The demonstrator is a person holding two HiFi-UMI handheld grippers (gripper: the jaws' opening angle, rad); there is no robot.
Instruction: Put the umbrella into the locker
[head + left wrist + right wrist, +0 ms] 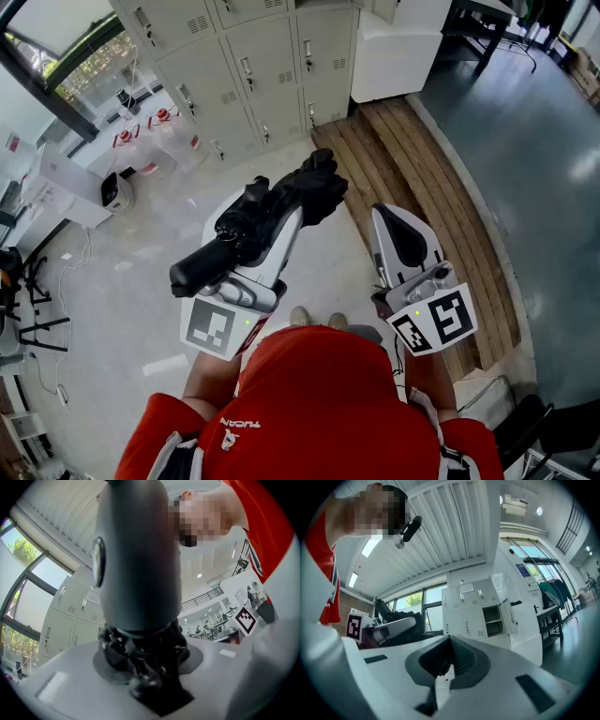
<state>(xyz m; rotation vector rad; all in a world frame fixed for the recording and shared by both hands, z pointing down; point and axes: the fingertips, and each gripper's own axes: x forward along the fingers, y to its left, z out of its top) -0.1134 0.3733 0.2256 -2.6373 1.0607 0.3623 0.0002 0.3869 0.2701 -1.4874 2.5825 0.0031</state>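
A black folded umbrella (267, 220) lies slantwise across my left gripper (281, 208), which is shut on it; the handle end points to the lower left, the bunched canopy toward the lockers (248, 66). In the left gripper view the umbrella's grey handle (136, 555) fills the middle, and its black folds sit pinched in my left gripper (145, 667). My right gripper (386, 217) is held beside it, shut and empty, apart from the umbrella. The right gripper view shows my right gripper (447, 660) with pads together, the grey lockers (464, 611) ahead, and one compartment (493, 618) with its door open.
A wooden plank platform (422, 169) runs along the right toward a white cabinet (394, 52). White boxes (70, 183) and cables lie on the floor at the left. The person's shoes (314, 319) stand on the pale floor some way from the lockers.
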